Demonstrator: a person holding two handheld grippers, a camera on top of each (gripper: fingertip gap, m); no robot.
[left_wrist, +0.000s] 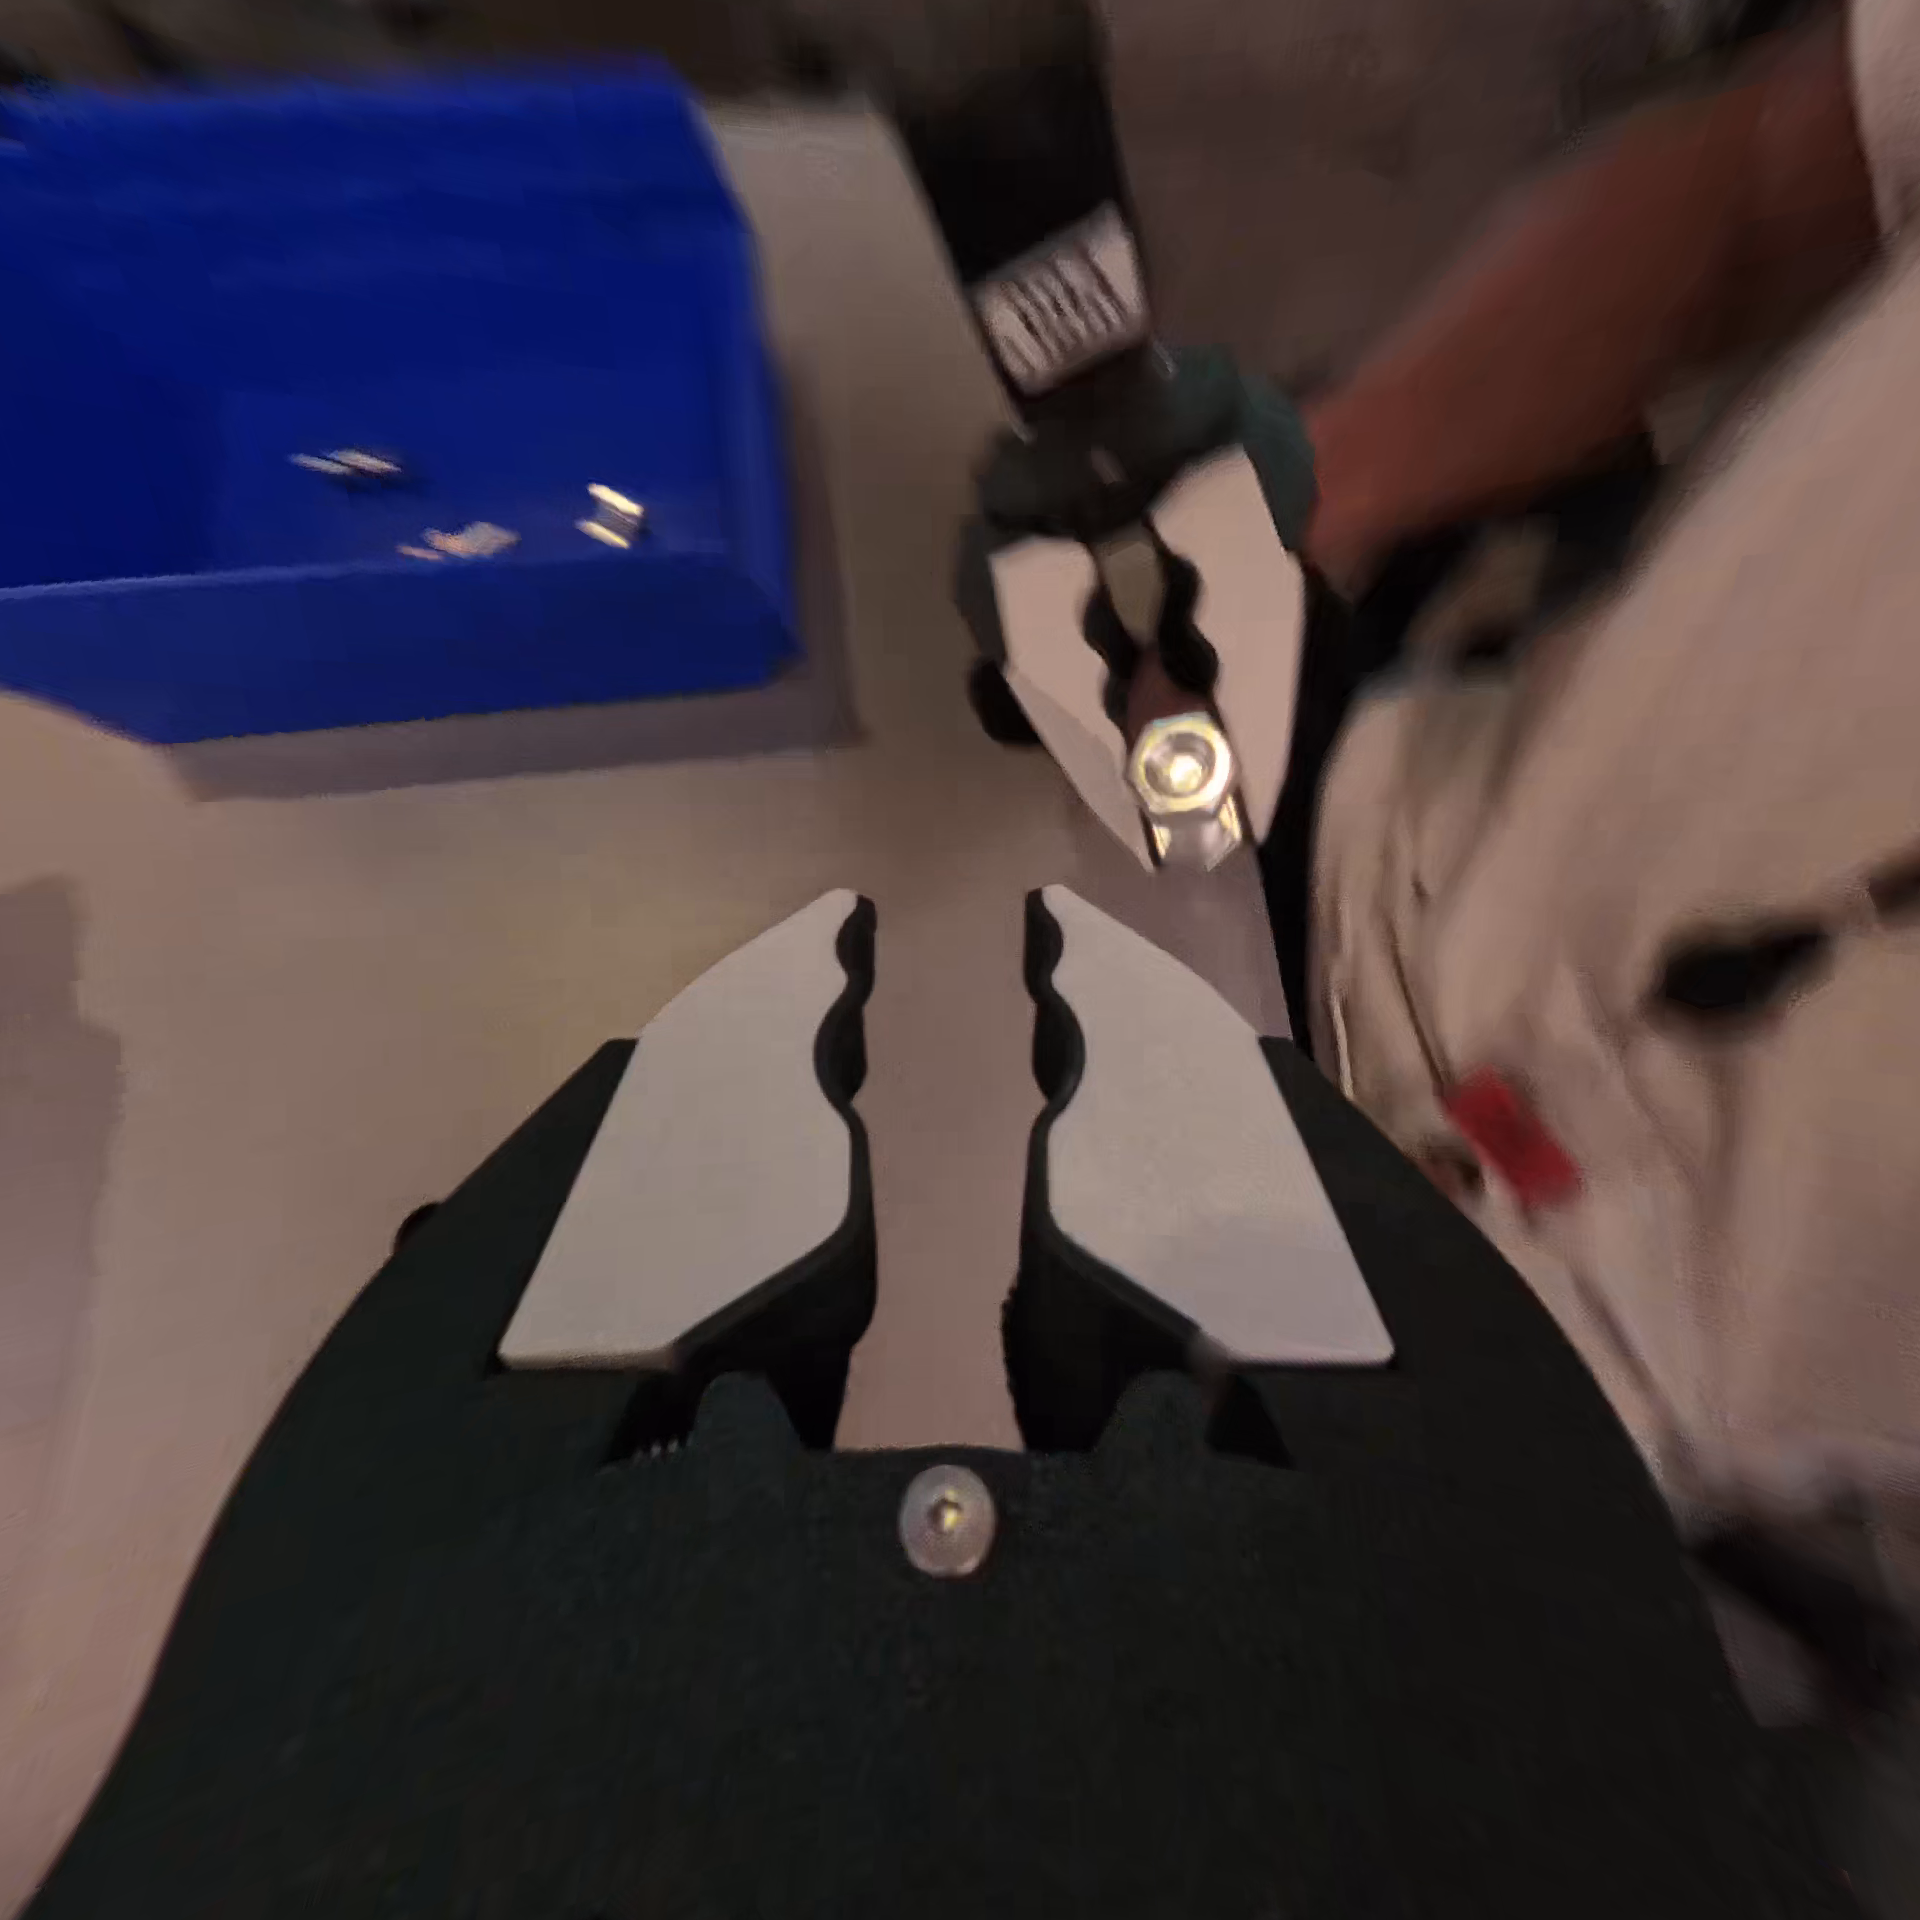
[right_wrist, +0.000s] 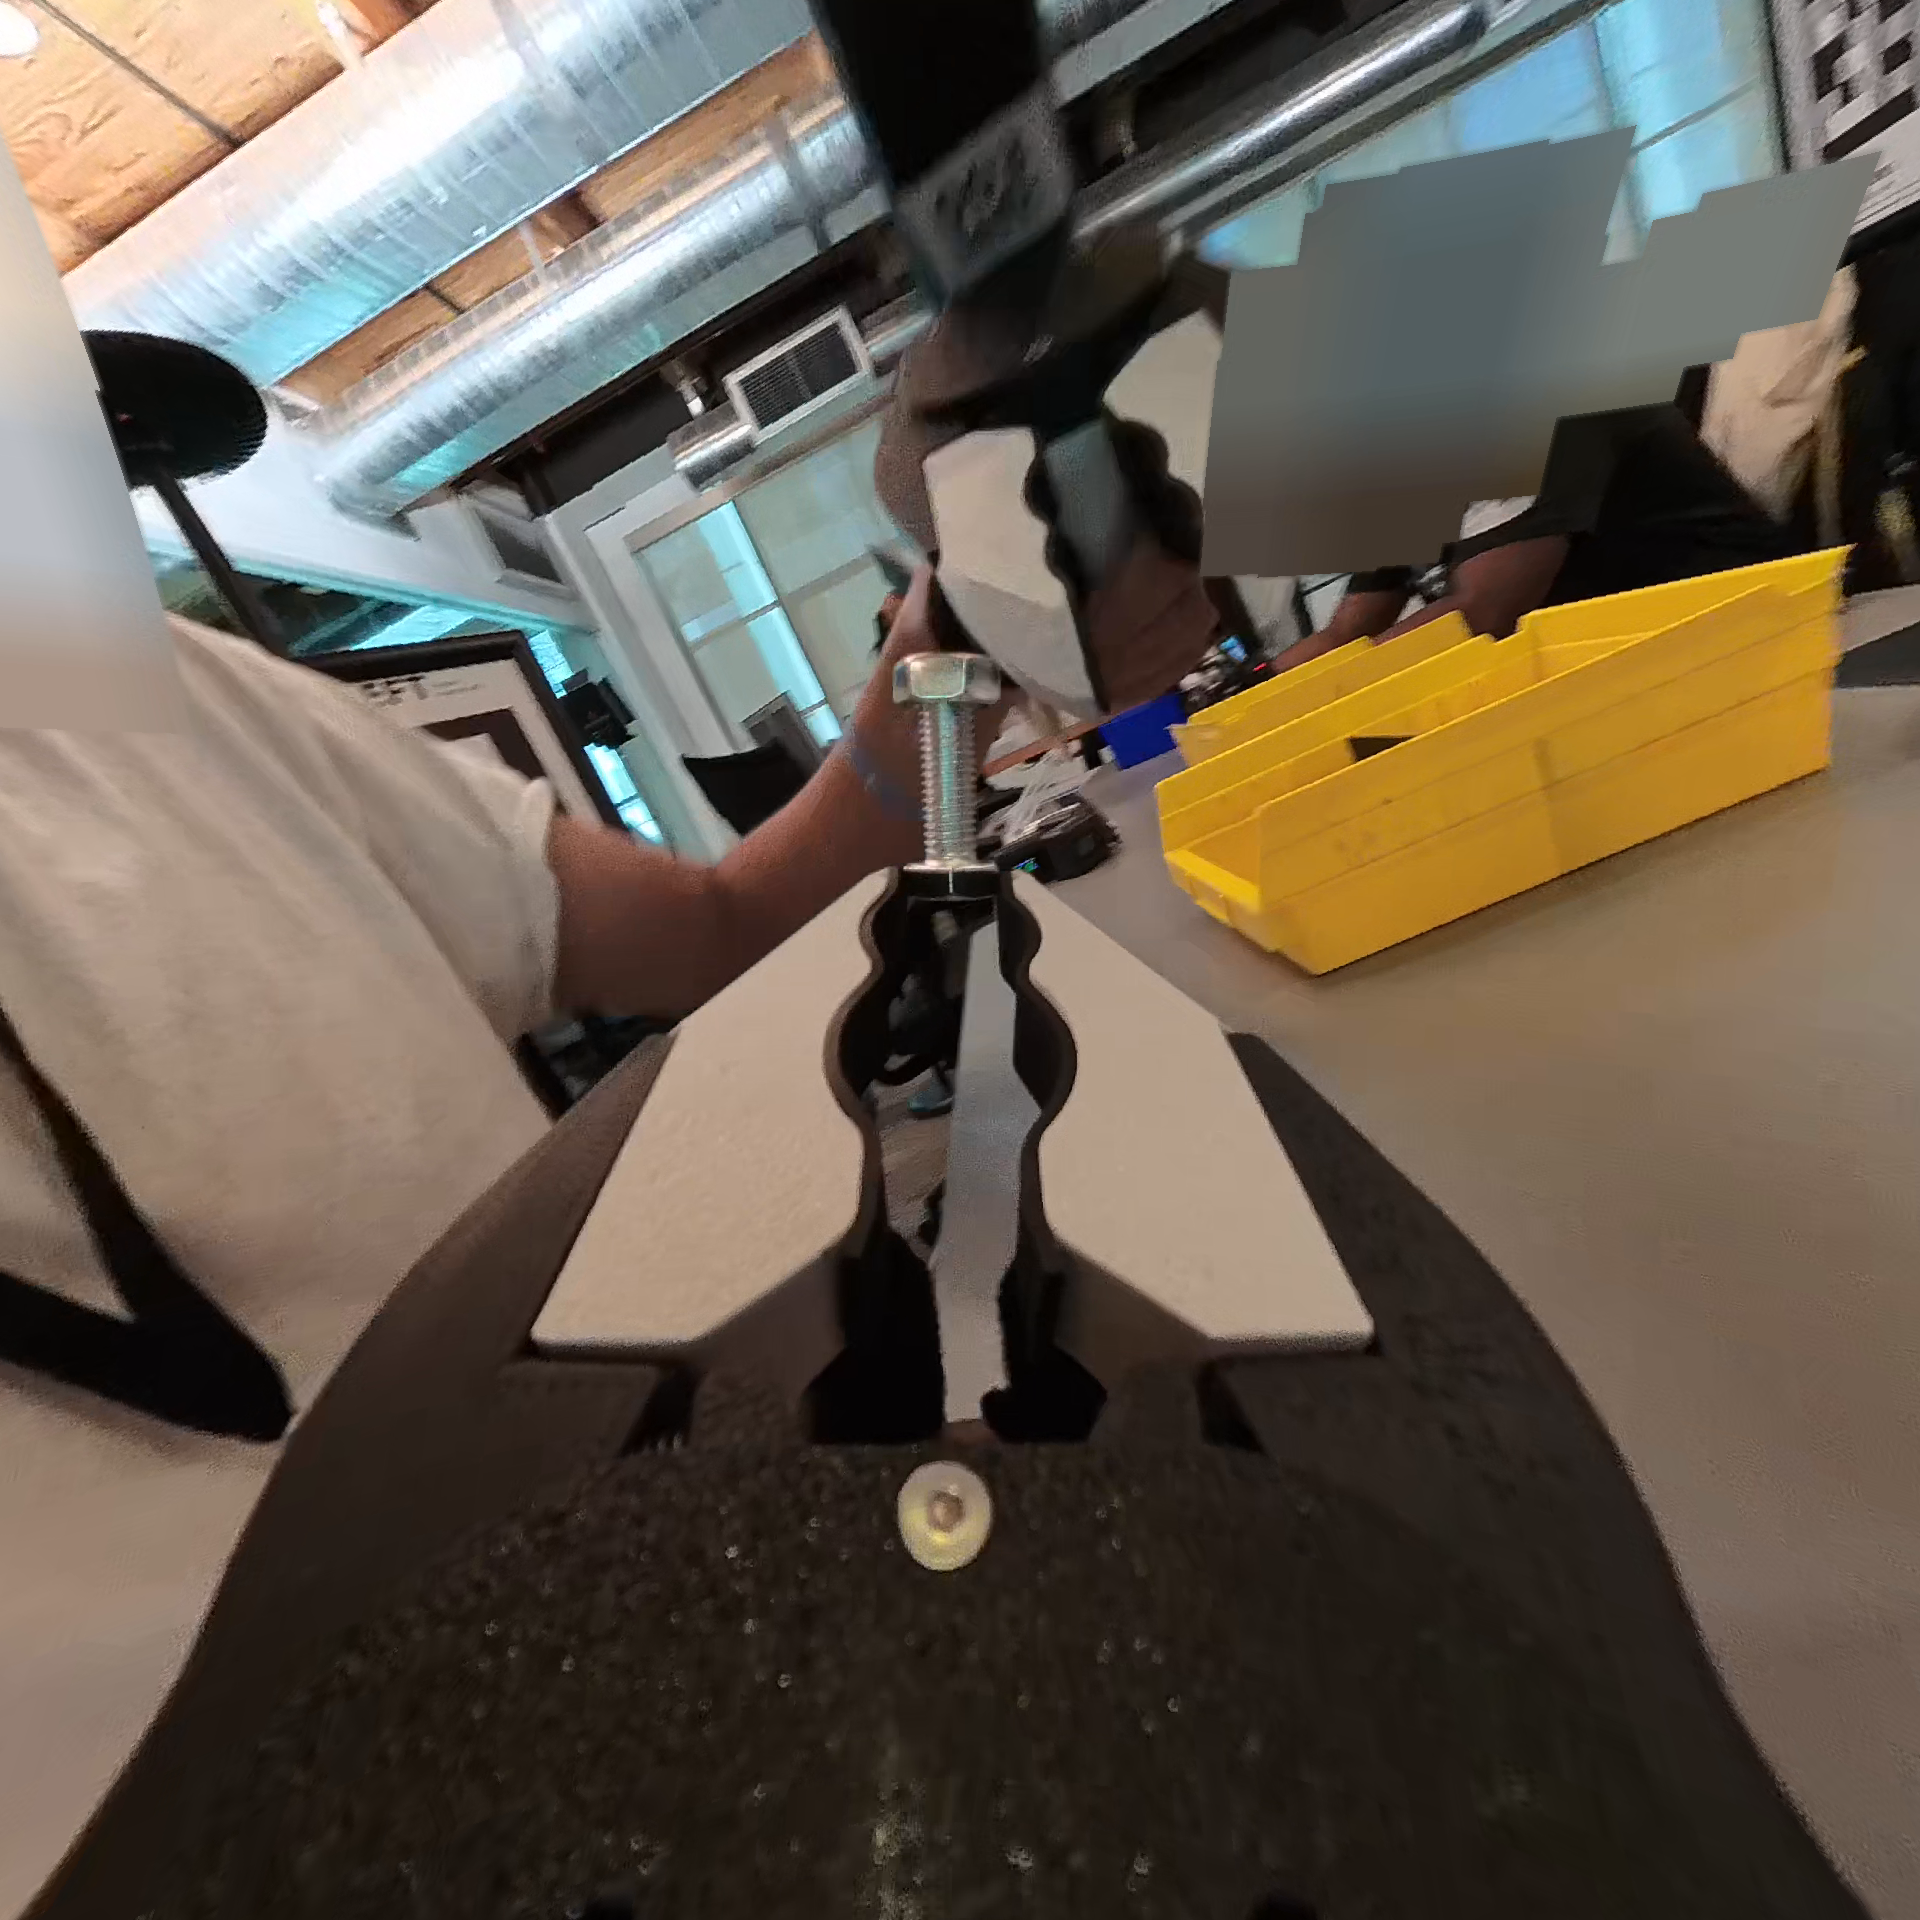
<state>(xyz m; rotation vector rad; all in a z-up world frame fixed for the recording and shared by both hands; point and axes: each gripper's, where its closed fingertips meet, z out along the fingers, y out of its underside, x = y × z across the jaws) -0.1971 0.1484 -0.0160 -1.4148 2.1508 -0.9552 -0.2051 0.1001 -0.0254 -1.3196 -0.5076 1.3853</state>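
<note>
Left wrist view (blurred, so small detail is uncertain): the left tool (left_wrist: 951, 904) is spread, with nothing but bare surface (left_wrist: 364, 987) between its pads. Just beyond its tips and slightly to the right, the right tool (left_wrist: 1195, 831) pinches a bolt (left_wrist: 1181, 774), seen end-on as a bright hexagon pointing back at this camera. A blue bin (left_wrist: 416, 634) sits toward the far left of the surface with 3 or so small metal pieces (left_wrist: 613, 514) in it. A pale shirt (left_wrist: 1662, 727) fills the right side.

Right wrist view: the right tool (right_wrist: 951, 883) is pressed shut on 1 end of the bolt (right_wrist: 948, 769), and the threaded shank stands out past the tips, clear of the surface (right_wrist: 1558, 1091). The left tool (right_wrist: 1091, 644) hangs open just beside the bolt's far hex end. Yellow bins (right_wrist: 1507, 831) lie well apart, farther along the surface.

Risks, as I judge them: only the very tips grip the bolt, and only at 1 end, so the long free shank acts as a lever. A knock from the close left fingertip could tilt it or pop it out. If it drops here it would land on open surface (not in a bin) and could roll toward an edge.
</note>
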